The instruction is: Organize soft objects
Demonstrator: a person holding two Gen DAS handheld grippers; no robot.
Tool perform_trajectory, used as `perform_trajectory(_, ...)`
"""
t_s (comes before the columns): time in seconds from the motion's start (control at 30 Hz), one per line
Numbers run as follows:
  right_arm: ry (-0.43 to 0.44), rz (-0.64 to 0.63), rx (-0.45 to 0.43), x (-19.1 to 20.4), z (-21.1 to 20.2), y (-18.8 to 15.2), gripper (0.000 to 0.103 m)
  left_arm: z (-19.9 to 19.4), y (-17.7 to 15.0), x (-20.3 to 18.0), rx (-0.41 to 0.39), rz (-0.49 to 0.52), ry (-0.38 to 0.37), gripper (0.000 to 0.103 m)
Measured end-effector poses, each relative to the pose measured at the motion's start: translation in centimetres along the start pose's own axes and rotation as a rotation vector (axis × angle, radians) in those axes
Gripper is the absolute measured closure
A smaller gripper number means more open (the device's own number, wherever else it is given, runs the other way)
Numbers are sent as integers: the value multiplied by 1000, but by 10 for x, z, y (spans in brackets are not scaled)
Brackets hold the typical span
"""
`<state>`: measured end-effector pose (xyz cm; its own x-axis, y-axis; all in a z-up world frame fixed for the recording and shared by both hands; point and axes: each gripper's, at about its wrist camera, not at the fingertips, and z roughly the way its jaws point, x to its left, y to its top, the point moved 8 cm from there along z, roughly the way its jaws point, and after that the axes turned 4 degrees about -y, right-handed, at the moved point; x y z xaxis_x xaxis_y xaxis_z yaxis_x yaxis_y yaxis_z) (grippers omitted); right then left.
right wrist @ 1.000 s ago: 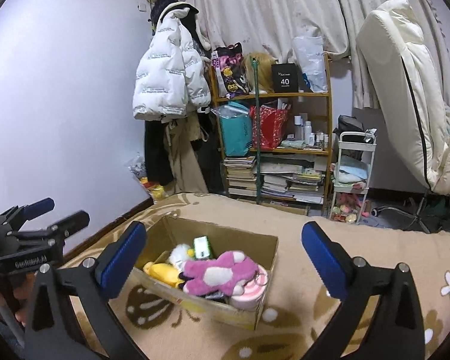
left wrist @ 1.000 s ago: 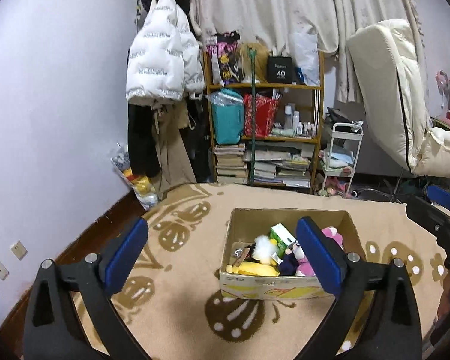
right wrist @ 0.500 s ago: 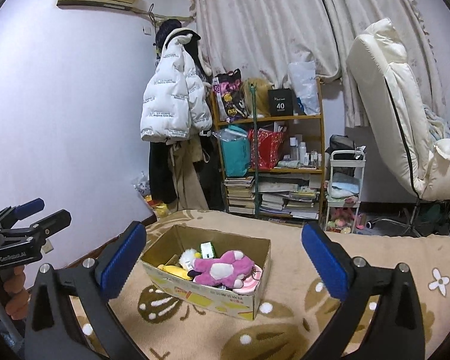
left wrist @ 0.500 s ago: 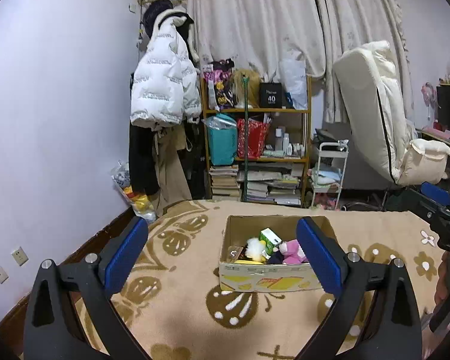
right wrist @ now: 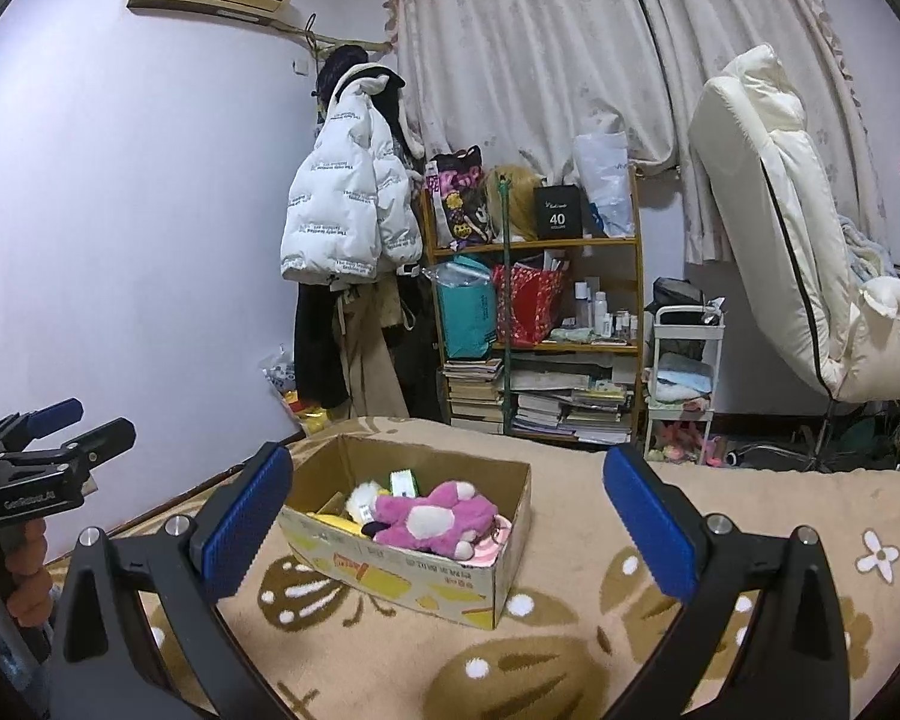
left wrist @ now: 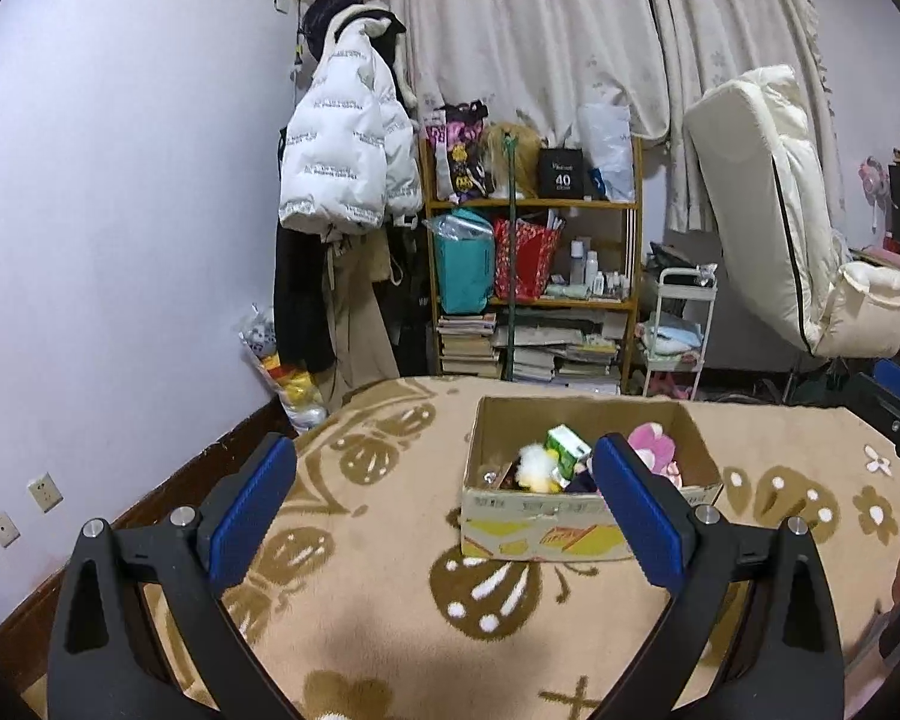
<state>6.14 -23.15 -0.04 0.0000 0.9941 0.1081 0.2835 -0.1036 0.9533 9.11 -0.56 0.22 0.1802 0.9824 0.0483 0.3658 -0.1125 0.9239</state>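
One cardboard box stands on the patterned blanket, open at the top and holding the soft toys. The left gripper and the right gripper both hang above the blanket, well apart from the box, each with its jaws spread wide and nothing between them.

Contents that can be counted: one pink plush toy lying across the top of the pile; one white fluffy toy; one yellow toy, mostly buried; one small green and white carton, which looks hard rather than soft. A darker item lies under the pink toy and cannot be identified. Two grippers are in view, each seen at the frame edge of the other's camera.

Probable risks from this position:
- The toys overlap, so a grasp on the pink one may drag a neighbour out with it or catch only loose fur and slip.
- The box is light and sits on a yielding surface; a gripper pressing on its rim could tip or slide it.
- The carton may be picked by mistake among the soft items.
- Both grippers reaching into the one narrow box at once could collide.
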Motion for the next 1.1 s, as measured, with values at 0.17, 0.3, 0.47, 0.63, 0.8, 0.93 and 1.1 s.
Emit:
perform_trajectory(0.17,-1,11,26,-5,11,-12,0,7,-7,-2,10,21,-11,5)
perform_trajectory(0.3,-6,10,50,-5,18,-19,0,12,-10,-5,18,35,-16,5)
perform_trajectory(0.47,-9,15,72,-6,25,-29,0,16,-14,-13,31,50,-20,5)
perform_trajectory(0.63,-7,7,85,-3,30,-34,0,17,-17,-18,35,69,-21,5)
perform_trajectory(0.8,-7,3,90,-2,33,-35,0,17,-20,-20,41,75,-17,5)
perform_trajectory(0.93,-7,4,92,-4,34,-36,0,18,-21,-21,48,82,-18,5)
perform_trajectory(1.1,-7,3,95,-5,34,-39,0,20,-23,-22,53,91,-12,5)
